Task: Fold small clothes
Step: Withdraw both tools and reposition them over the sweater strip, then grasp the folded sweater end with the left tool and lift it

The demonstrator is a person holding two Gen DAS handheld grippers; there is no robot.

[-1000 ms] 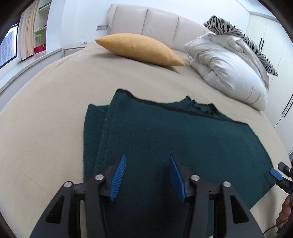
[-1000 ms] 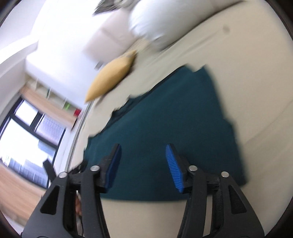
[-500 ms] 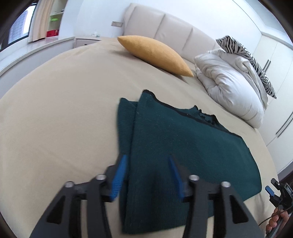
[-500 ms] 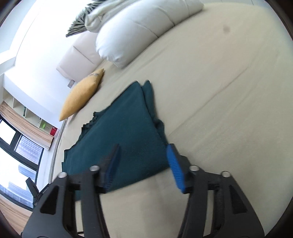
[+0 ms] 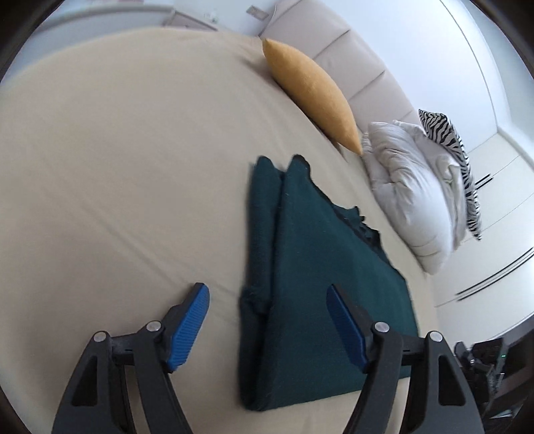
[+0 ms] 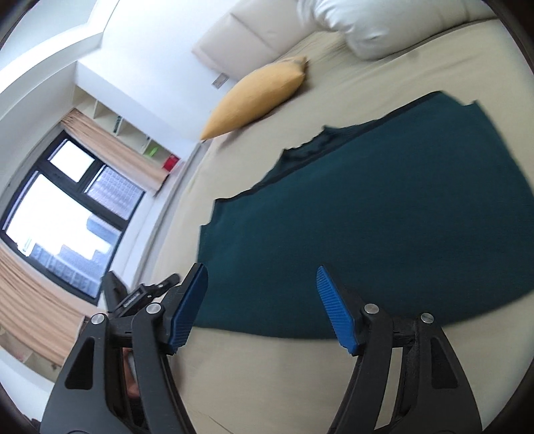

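White duvet (image 6: pixel 373 26) cropped, blurred

We are looking at a bed (image 5: pixel 116 173) covered in a plain beige sheet, which is carrying everything here. A dark green garment (image 5: pixel 317 267) is lying flat on the sheet, folded over itself so that a narrower layer is showing along one long side, and its ragged dark-trimmed edge (image 6: pixel 337 140) is pointing toward the headboard. A mustard yellow cushion (image 5: pixel 310 93) is resting on the sheet near the padded headboard, well apart from the garment. Beside it, a bunched white duvet (image 5: pixel 414 200) is sitting on the bed, and a zebra-striped pillow (image 5: pixel 457 157) is leaning against its far side.
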